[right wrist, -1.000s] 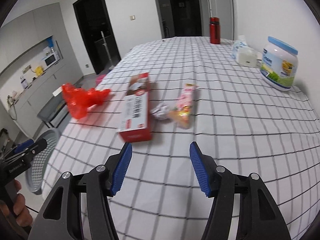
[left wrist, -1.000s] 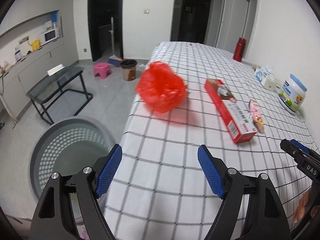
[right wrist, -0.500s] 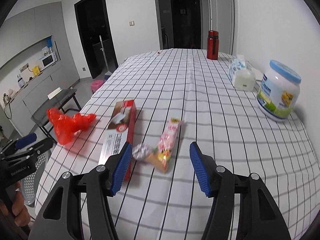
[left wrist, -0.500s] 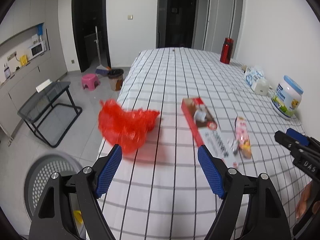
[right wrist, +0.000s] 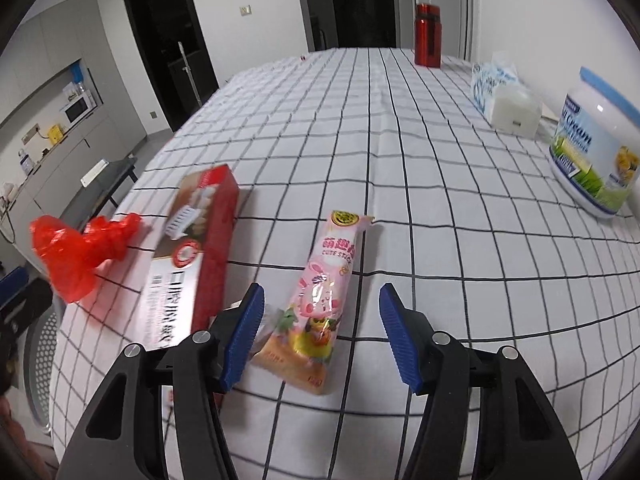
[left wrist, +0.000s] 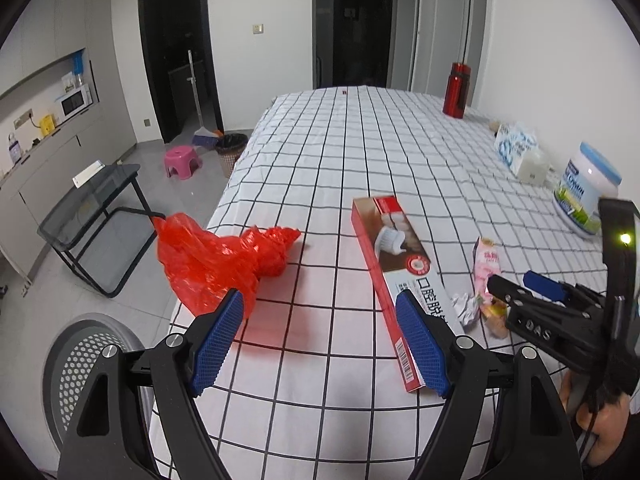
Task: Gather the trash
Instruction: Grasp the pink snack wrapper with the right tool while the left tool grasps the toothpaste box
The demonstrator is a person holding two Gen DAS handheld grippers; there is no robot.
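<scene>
On the checked tablecloth lie a crumpled red plastic bag [left wrist: 224, 264] [right wrist: 80, 252] at the left edge, a red and white toothpaste box [left wrist: 400, 276] [right wrist: 192, 272], a small crumpled paper [left wrist: 464, 308] and a pink snack wrapper [left wrist: 488, 268] [right wrist: 324, 300]. My left gripper [left wrist: 320, 320] hangs open over bare cloth between the bag and the box, holding nothing. My right gripper [right wrist: 320, 308] [left wrist: 512, 284] is open just above the wrapper's near end, which lies between its fingers without being pressed. The paper is mostly hidden behind its left finger.
A grey perforated bin [left wrist: 76, 364] [right wrist: 40, 356] stands on the floor by the table's left corner. A white jar with a blue lid [right wrist: 596, 152], a tissue pack [right wrist: 500, 92] and a red flask [right wrist: 428, 36] sit along the right side. A glass side table [left wrist: 92, 208] stands further left.
The left gripper has drifted back and right from the bin side, so the red bag is now by its left finger. The right gripper has moved forward and down over the pink wrapper.
</scene>
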